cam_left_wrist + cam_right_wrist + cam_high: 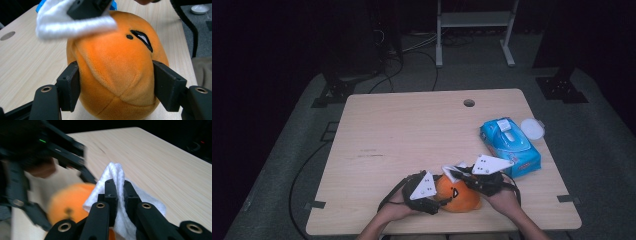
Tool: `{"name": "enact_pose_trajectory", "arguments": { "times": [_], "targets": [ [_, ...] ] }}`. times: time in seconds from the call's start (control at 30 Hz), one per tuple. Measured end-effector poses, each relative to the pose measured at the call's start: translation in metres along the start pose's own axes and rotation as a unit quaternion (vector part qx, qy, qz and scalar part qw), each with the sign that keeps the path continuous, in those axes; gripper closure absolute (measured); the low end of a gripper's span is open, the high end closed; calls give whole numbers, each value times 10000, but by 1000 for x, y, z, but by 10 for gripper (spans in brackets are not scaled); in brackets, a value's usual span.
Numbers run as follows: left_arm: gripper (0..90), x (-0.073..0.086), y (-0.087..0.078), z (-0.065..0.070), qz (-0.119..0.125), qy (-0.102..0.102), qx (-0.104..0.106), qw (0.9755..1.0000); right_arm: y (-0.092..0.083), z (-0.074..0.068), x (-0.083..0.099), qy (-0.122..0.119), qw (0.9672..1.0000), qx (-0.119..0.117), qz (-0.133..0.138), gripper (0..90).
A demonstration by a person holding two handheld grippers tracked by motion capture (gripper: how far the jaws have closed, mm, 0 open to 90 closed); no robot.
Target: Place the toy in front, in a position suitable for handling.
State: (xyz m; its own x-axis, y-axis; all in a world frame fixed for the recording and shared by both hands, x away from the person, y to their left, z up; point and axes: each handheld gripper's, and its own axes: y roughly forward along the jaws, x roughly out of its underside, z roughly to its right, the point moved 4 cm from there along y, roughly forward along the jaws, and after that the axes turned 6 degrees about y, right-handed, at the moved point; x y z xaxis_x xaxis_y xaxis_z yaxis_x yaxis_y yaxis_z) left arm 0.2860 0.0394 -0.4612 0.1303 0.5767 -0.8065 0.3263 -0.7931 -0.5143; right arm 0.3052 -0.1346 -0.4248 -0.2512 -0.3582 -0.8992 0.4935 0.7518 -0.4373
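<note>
On table [412,130], left fingers [68,86] clamp orange plush [115,72]; right fingers [111,192] pinch wipe [117,176].

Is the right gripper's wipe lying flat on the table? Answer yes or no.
No: the right gripper holds the white wipe pinched between its jaws, lifted over the orange plush toy.
</note>
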Motion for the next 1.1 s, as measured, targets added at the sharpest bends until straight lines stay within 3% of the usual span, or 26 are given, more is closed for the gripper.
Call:
{"name": "enact_pose_trajectory", "arguments": {
  "times": [0.17, 0.27, 0.4, 0.57, 0.63, 0.73, 0.8, 0.9, 0.97, 1.03, 1.1],
  "targets": [
    [307, 3, -1, -1, 30, -90, 2, 10000, -15, 23, 17, 236, 9993, 280, -104, 842],
    [307, 3, 0, 0, 35, -95, 2, 9999, -24, 29, 26, 346, 9987, 363, -105, 843],
    [308, 3, 1, 0, 2, -93, 11, 10000, -25, 22, 23, 326, 9991, 257, -36, 842],
    [307, 5, 0, 0, -55, -88, -12, 9999, -9, 7, 9, 258, 9995, -66, 139, 841],
    [307, 8, -1, -2, -46, -169, -21, 9998, -4, 5, 6, 212, 9997, -54, 128, 842],
    [297, 9, -1, -5, 92, -377, 65, 9992, -2, 13, 9, 252, 9996, 56, 108, 842],
    [203, 6, -3, -9, 234, -615, 209, 9976, -3, 20, 13, 381, 9992, 101, 111, 842],
    [140, 2, 0, -9, 292, -560, 231, 9977, -5, 27, 18, 450, 9987, 213, 83, 842],
    [142, 2, 2, -8, 249, -511, 227, 9981, -6, 29, 17, 479, 9986, 202, 83, 842],
    [205, 4, 0, -9, 253, -447, 152, 9986, -8, 25, 15, 560, 9982, 116, 155, 842],
    [252, 4, 1, -10, 171, -497, 55, 9986, -9, 14, 11, 429, 9989, 39, 185, 842]
  ]
}}
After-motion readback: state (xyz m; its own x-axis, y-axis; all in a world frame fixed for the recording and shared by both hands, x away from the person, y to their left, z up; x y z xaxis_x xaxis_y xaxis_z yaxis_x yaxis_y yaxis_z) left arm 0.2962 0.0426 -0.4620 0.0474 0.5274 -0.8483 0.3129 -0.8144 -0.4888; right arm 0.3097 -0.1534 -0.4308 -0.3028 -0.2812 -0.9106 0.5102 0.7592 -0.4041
